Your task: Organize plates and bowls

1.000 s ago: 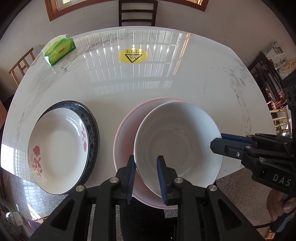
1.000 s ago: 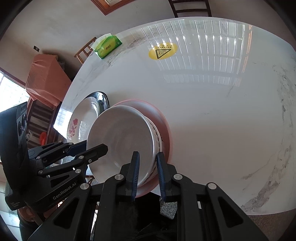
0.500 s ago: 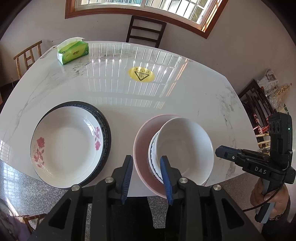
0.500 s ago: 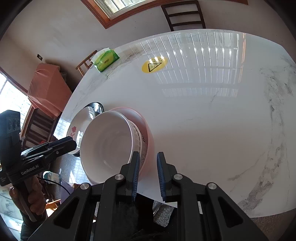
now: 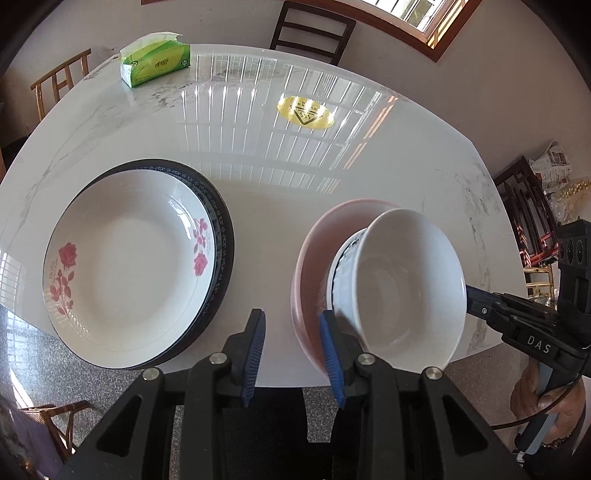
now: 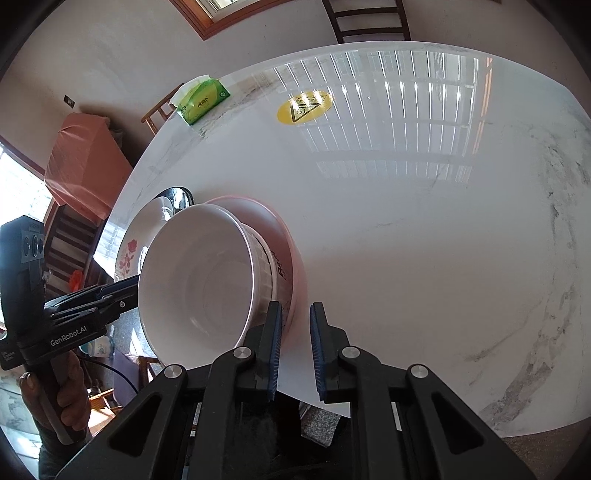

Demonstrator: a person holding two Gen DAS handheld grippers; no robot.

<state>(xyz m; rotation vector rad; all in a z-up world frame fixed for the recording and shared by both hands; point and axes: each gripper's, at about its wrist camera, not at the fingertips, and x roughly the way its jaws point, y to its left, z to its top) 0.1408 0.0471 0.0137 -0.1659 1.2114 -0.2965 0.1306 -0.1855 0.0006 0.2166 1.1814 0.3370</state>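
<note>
A white bowl [image 5: 402, 284] sits nested in a patterned bowl inside a pink bowl [image 5: 314, 266] near the table's front edge; the stack also shows in the right wrist view [image 6: 199, 280]. A white plate with red roses [image 5: 125, 254] lies on a dark-rimmed plate [image 5: 221, 236] to the left. My left gripper [image 5: 291, 354] is open and empty, over the table edge between the plates and the bowl stack. My right gripper [image 6: 293, 347] is open and empty, just right of the bowl stack.
A green tissue pack [image 5: 157, 63] lies at the far left of the white marble table [image 5: 258, 192]. A yellow sticker [image 5: 304, 112] marks the table's middle. Chairs [image 5: 312, 31] stand around the table. A dark cabinet [image 5: 528, 206] is at the right.
Both grippers have let go of the white bowl and pulled back from it. The left gripper has opened wider and shifted left. The white bowl now rests in the stack.
</note>
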